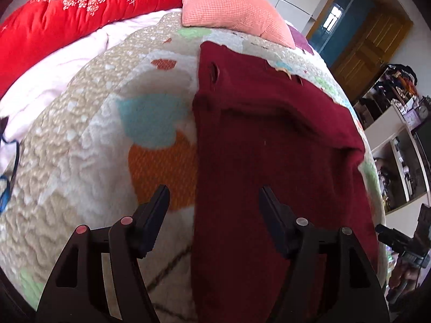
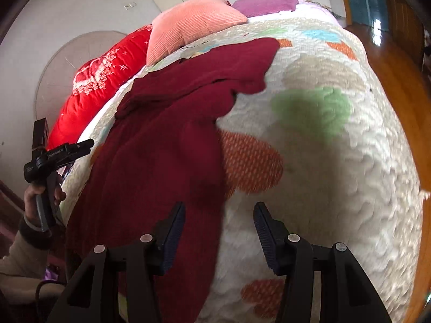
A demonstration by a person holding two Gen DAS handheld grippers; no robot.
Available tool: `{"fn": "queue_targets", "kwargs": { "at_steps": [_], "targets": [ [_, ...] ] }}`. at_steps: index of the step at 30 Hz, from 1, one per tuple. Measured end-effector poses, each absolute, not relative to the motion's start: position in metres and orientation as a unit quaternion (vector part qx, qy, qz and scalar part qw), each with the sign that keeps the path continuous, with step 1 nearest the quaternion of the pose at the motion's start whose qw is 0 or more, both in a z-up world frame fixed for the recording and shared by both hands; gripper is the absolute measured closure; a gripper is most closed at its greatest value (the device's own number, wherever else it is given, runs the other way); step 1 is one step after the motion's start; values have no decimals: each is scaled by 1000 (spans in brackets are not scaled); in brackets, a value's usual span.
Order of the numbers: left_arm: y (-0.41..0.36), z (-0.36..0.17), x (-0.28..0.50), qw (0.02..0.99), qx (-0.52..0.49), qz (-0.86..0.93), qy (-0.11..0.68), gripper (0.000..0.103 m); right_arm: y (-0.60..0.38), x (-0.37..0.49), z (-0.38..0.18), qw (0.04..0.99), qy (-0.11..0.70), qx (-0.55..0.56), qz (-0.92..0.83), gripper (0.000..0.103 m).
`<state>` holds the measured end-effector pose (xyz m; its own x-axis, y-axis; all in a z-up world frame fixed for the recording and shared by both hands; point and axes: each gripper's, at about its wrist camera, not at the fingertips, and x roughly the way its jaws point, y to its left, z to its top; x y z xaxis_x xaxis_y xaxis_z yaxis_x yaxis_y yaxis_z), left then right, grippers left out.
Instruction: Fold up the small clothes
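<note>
A dark red knit garment lies spread on a fleece blanket with coloured patches. My left gripper is open and empty, hovering over the garment's left edge near its lower end. In the right wrist view the garment runs from the upper middle to the lower left, its far part rumpled and folded over. My right gripper is open and empty, above the garment's right edge and the blanket. The left gripper also shows there, held in a hand at the far left.
A salmon pillow and a red quilt lie at the far end of the bed. A purple pillow lies beyond. Shelves and a wooden door stand to the right. Wooden floor borders the bed.
</note>
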<state>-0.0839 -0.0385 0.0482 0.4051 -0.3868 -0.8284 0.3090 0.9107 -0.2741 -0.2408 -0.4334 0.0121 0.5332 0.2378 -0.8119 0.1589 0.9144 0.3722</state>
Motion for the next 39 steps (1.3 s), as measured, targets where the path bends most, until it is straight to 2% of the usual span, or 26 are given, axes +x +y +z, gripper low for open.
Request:
{"fn": "queue_targets", "kwargs": {
  "at_steps": [5,7,8,9,15,18,21,23,25,26,27,35,38,39],
  "targets": [
    [-19,27,-133,819,-45,-207,533,34,-413,-278,-2,857,464,224,18,52],
    [-17,22,-141,821,-51,-205,530,34,-408,-278,-8,866,449,221,-3,58],
    [-16,20,-144,825,-55,-202,525,34,-408,-278,-8,866,449,221,-3,81],
    [-16,21,-146,828,-60,-200,521,34,-405,-277,-1,871,440,221,-7,97],
    [-3,24,-159,820,-88,-214,523,34,-376,-315,48,897,400,188,16,97],
    [4,25,-170,822,-87,-214,521,34,-368,-344,51,895,412,171,-6,99],
    [6,26,-174,819,-91,-219,522,34,-381,-349,26,878,442,174,-62,99],
    [8,28,-179,818,-96,-222,522,34,-402,-360,21,866,422,264,-58,97],
    [11,30,-182,816,-110,-227,520,34,-403,-363,24,868,412,275,-46,75],
    [11,29,-183,814,-117,-228,521,32,-403,-366,28,872,403,276,-37,48],
    [11,26,-184,812,-120,-225,525,31,-402,-368,31,875,397,274,-32,38],
    [-5,25,-208,801,-107,-247,534,29,-389,-358,10,863,417,284,6,39],
    [-9,22,-210,798,-107,-247,539,29,-384,-357,7,864,410,291,26,46],
    [-11,21,-210,798,-110,-248,539,29,-382,-355,5,864,410,290,31,54]
  ]
}}
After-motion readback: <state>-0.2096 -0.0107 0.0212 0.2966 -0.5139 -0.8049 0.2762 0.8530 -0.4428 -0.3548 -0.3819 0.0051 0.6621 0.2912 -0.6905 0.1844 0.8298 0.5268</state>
